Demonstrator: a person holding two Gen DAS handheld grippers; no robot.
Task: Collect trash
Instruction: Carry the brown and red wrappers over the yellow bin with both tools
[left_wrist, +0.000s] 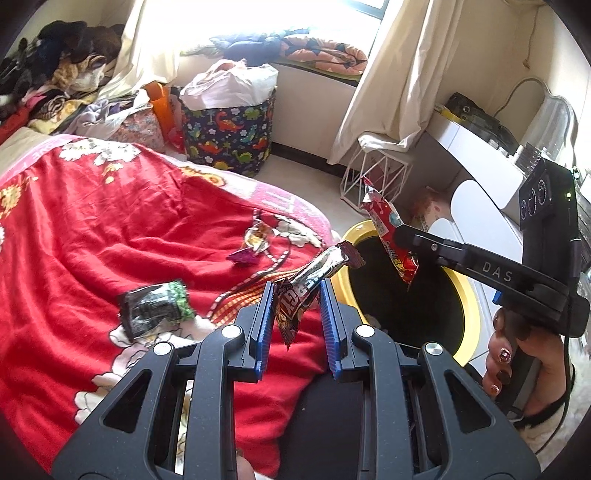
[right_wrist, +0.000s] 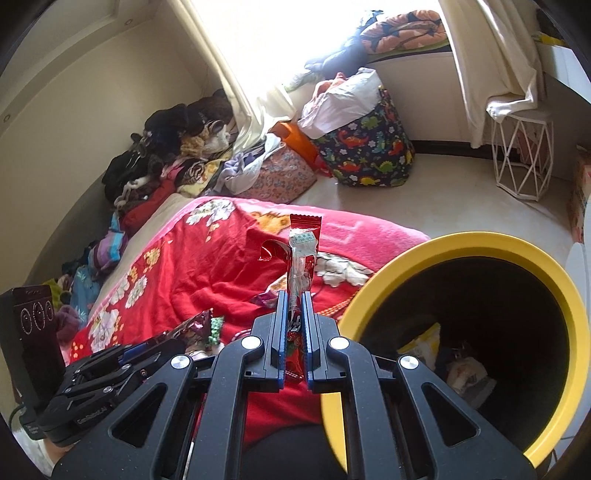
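Lit hard by daylight through the overexposed, blown-out white window (left_wrist: 280, 14); sharp at centre; bent and vignetted black at fisheye edges; shadowed inside the yellow-rimmed round black bin (right_wrist: 491, 317).

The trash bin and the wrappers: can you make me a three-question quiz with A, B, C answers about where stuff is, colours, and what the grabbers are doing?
1. Where is the trash bin?
A. On the windowsill
B. Beside the bed, next to the red blanket
C. Under the wire stool

2. What colour is the bin's rim?
A. Yellow
B. Green
C. Blue

3. What is the right hand-held gripper doing?
A. Hanging open and empty
B. Resting on the floor
C. Pinching a red wrapper

Answers:
1 B: the bin stands at the blanket's edge.
2 A: a bright yellow ring circles its dark inside.
3 C: its blue pads squeeze the red wrapper, which sticks up between them. The left hand-held gripper holds a brown snack wrapper too.
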